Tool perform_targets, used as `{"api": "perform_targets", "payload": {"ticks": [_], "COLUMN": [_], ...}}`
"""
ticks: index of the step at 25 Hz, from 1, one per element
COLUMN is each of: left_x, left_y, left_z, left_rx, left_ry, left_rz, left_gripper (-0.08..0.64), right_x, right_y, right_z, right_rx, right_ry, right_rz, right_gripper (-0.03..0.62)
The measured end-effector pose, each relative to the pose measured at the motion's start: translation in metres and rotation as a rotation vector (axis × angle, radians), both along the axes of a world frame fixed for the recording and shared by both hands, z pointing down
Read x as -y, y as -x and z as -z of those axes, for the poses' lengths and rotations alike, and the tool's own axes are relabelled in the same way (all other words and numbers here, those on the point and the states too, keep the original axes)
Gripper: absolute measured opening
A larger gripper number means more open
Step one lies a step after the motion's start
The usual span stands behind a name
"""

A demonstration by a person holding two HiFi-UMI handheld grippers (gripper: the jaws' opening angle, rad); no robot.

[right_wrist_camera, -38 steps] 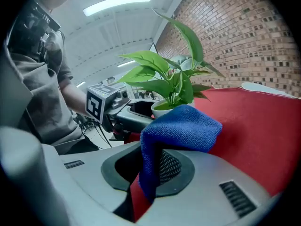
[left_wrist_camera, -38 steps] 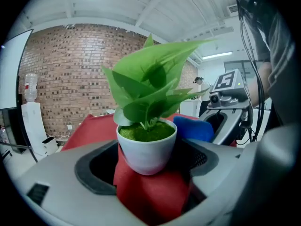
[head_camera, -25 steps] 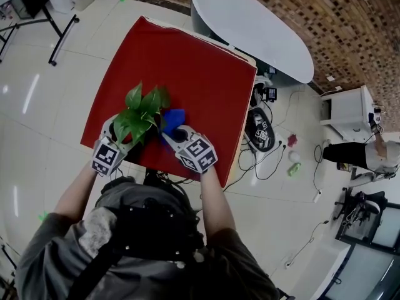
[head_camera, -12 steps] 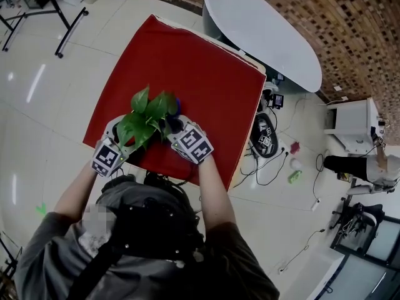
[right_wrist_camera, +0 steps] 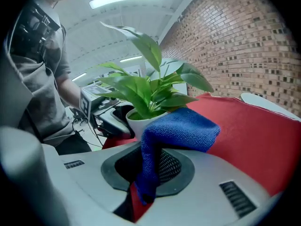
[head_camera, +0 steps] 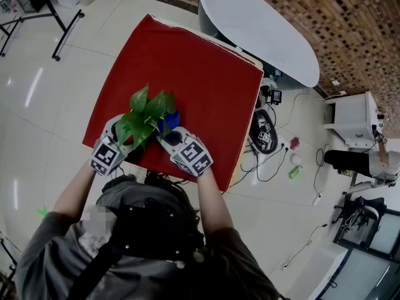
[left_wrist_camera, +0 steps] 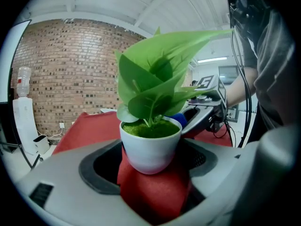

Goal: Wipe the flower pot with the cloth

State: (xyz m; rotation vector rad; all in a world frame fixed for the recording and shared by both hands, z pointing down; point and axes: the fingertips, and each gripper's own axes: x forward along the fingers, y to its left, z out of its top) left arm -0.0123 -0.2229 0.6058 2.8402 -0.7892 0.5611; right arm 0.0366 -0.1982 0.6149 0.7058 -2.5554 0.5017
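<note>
Cloth [right_wrist_camera: 181, 128], one, in right tongs [right_wrist_camera: 153, 168]; left tongs [left_wrist_camera: 150, 175] grip one pot [left_wrist_camera: 150, 147].

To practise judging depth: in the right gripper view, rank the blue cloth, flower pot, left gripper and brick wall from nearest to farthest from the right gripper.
1. blue cloth, clamped in the jaws, centre.
2. flower pot, just behind the cloth.
3. left gripper, beyond the pot, at left.
4. brick wall, far background, at right.
</note>
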Motion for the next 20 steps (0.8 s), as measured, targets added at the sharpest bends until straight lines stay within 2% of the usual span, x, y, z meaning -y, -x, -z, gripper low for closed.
{"api": "perform_targets", "payload": {"ticks": [8,12,15,20], "left_x": [-0.002,0.0,-0.009,-0.032], "left_y": [0.0,0.002,0.012,0.026], "left_z": [0.0,-0.008,-0.012,-0.003], "left_rx": [0.008,0.066,0.09,0.071], "left_ry": [0.0,0.0,0.028,0.03], "left_rz": [-0.046,-0.081,-0.066,-0.008], "left_gripper": [0.422,0.425,0.425,0.425], "right_x": [-0.023,-0.021,-0.027,-0.044], "right_y": [0.014,0.013,0.014,0.026], "right_z": [0.004,-0.001,0.001,0.005], "right_rx": [0.009,0.011,0.003,-0.001], "right_ry": [0.009,0.008,0.013,0.017], "right_rz": [-0.016,-0.041,-0.036,0.017], "right_gripper": [0.078,0.078,0.078,0.078]}}
